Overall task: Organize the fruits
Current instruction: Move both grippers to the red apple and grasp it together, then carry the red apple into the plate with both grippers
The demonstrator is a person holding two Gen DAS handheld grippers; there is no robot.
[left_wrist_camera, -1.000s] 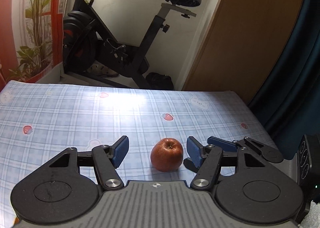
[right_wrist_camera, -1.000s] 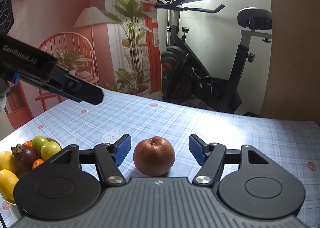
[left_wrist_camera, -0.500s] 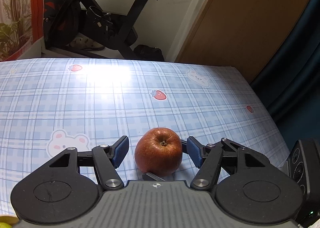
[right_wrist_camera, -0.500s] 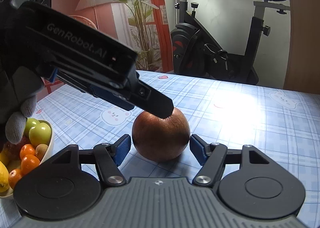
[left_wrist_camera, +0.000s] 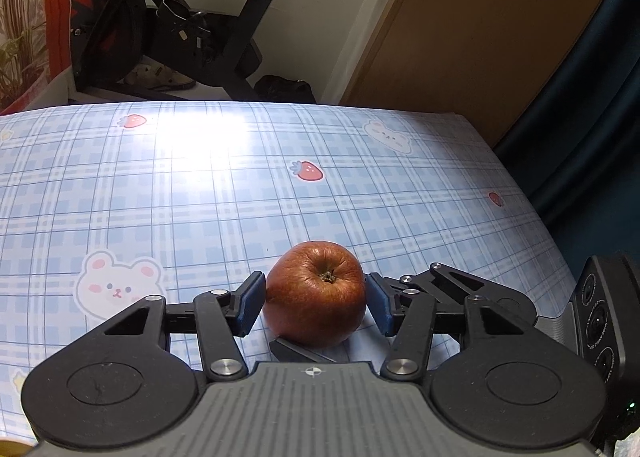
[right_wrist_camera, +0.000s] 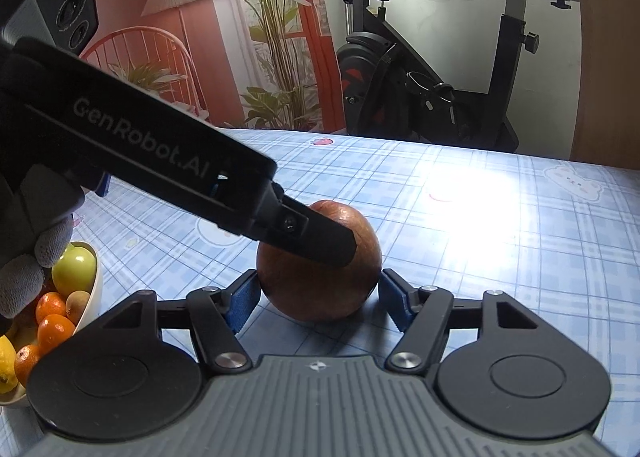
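Note:
A red-brown apple (left_wrist_camera: 316,297) stands stem up on the blue checked tablecloth (left_wrist_camera: 200,197). My left gripper (left_wrist_camera: 314,303) has it between its blue pads; the jaws are closing and both pads touch its sides. In the right wrist view the same apple (right_wrist_camera: 360,253) also lies between the pads of my right gripper (right_wrist_camera: 320,303), whose jaws are closing a little, the pads close beside it with no clear press. The left gripper's finger (right_wrist_camera: 316,237) crosses the apple's top there. A white bowl (right_wrist_camera: 94,289) of fruit stands at the left.
The bowl holds a green apple (right_wrist_camera: 74,271), small oranges (right_wrist_camera: 50,331) and a lemon (right_wrist_camera: 6,357). A gloved hand (right_wrist_camera: 24,277) holds the left gripper above it. An exercise bike (right_wrist_camera: 440,77) stands beyond the table's far edge. A wooden door (left_wrist_camera: 480,37) is at the right.
Both grippers have come down and forward around the apple, which now looks larger. The left pads have drawn in onto the apple's sides. The left gripper's arm has come across the right wrist view.

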